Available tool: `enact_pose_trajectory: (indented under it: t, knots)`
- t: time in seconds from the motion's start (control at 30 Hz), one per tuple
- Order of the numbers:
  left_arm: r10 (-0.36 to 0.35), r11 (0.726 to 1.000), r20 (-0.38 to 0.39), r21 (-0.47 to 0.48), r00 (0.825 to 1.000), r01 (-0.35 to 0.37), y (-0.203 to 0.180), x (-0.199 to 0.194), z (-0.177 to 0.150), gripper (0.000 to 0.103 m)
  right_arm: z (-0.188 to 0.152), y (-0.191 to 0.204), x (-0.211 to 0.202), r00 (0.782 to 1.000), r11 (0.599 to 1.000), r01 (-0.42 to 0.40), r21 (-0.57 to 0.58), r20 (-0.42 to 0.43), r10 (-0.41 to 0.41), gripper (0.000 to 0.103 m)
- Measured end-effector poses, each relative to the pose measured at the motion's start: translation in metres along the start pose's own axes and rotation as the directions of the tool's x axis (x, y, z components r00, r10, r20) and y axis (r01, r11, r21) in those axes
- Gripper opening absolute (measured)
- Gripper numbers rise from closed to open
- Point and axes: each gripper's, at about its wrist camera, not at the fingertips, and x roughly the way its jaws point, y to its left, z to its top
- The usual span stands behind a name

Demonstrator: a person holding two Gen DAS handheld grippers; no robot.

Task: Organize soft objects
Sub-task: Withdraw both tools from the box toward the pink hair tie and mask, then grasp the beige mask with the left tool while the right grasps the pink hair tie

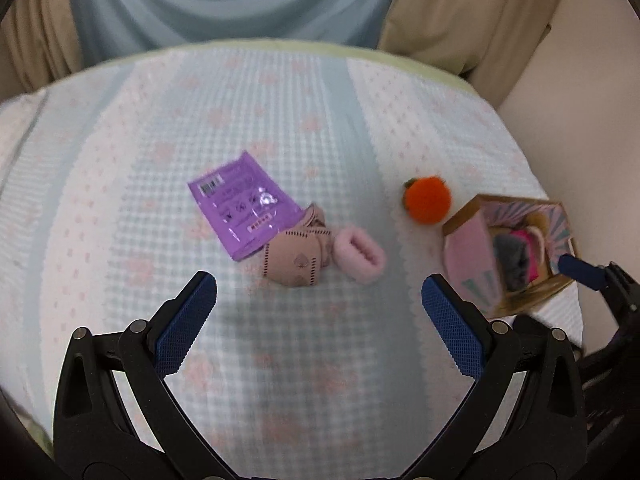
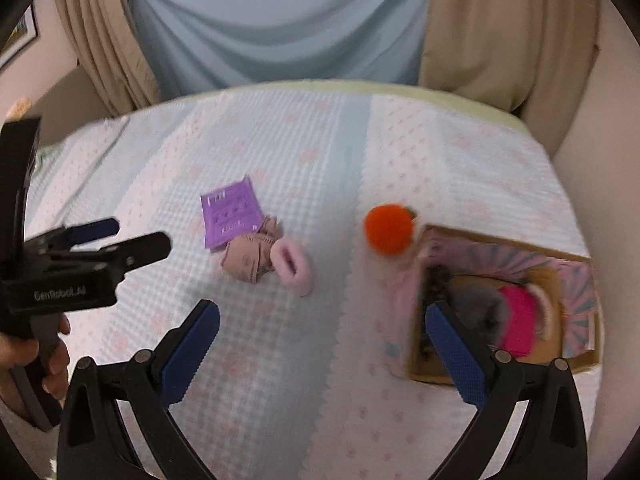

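On the bedspread lie a purple packet point(image 1: 244, 204) point(image 2: 230, 214), a folded beige cloth piece point(image 1: 296, 260) point(image 2: 246, 260) and a fluffy pink scrunchie point(image 1: 359, 256) point(image 2: 292, 266), all touching. An orange plush fruit point(image 1: 427, 199) point(image 2: 388, 230) sits beside a patterned cardboard box point(image 1: 466, 216) point(image 2: 500, 244), which holds a grey soft item point(image 2: 476, 300) and a hot-pink one point(image 2: 518, 316). My left gripper point(image 1: 319, 284) point(image 2: 138, 234) hovers open just short of the cloth piece, holding nothing. My right gripper point(image 2: 322, 312) is open and empty, its right finger over the box's near-left corner.
The bed is covered in a pale blue and pink checked spread point(image 1: 280, 120). Blue and beige curtains point(image 2: 280, 20) hang behind its far edge. A cream wall point(image 1: 580, 100) runs along the right. A hand point(image 2: 52, 356) holds the left gripper's handle.
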Motion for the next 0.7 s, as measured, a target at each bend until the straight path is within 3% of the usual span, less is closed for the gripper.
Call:
enact_pose_trajectory:
  t: [0.2, 0.4, 0.47, 0.7]
  knots:
    - [-0.078, 0.996, -0.069, -0.05, 0.995, 0.074, 0.031, 0.087, -0.008, 0.102, -0.01, 0.023, 0.08, 0.999, 0.997, -0.009, -0.082, -0.032, 0.006, 0.101]
    - [-0.109, 0.991, -0.115, -0.096, 0.987, 0.098, 0.044, 0.161, -0.011, 0.095, -0.016, 0.021, 0.148, 0.999, 0.995, -0.016, -0.094, -0.046, 0.012, 0.094]
    - [-0.12, 0.988, -0.127, -0.108, 0.985, 0.106, 0.045, 0.177, -0.01, 0.094, -0.016, 0.02, 0.163, 0.999, 0.995, -0.016, -0.093, -0.05, 0.012, 0.086]
    - [-0.135, 0.984, -0.142, -0.132, 0.981, 0.116, 0.044, 0.222, -0.009, 0.092, -0.015, 0.022, 0.203, 0.998, 0.994, -0.025, -0.106, -0.059, 0.019, 0.072]
